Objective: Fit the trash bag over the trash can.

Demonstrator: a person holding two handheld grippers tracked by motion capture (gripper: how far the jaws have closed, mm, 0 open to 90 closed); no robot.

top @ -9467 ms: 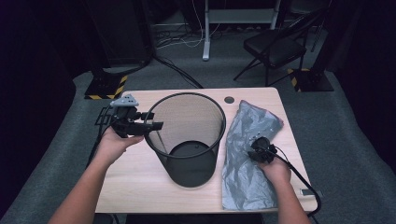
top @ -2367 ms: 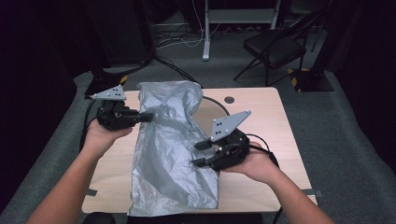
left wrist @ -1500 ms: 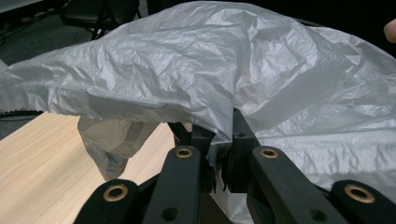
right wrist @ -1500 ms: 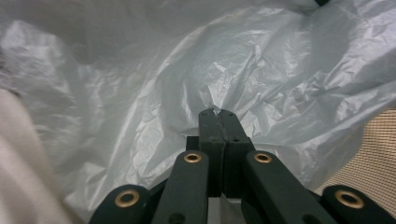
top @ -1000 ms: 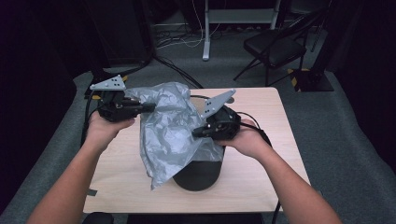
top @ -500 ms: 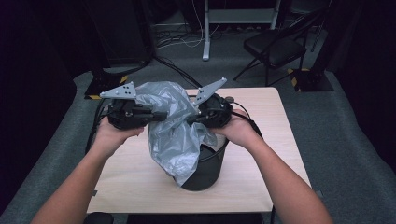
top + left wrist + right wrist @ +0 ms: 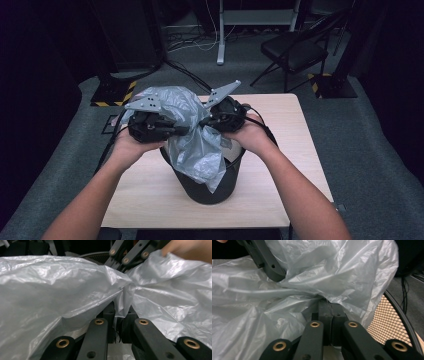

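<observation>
The person is holding a thin, crinkly grey plastic bag up over the round black mesh bin in the middle of the pale wooden bench. The left gripper is pinching the bag's top edge with its fingers squeezed tight. The right gripper is pinching it too, just beside. The bag looks light, soft and floppy. It could slip or tear, so holding its top edge seems best.
</observation>
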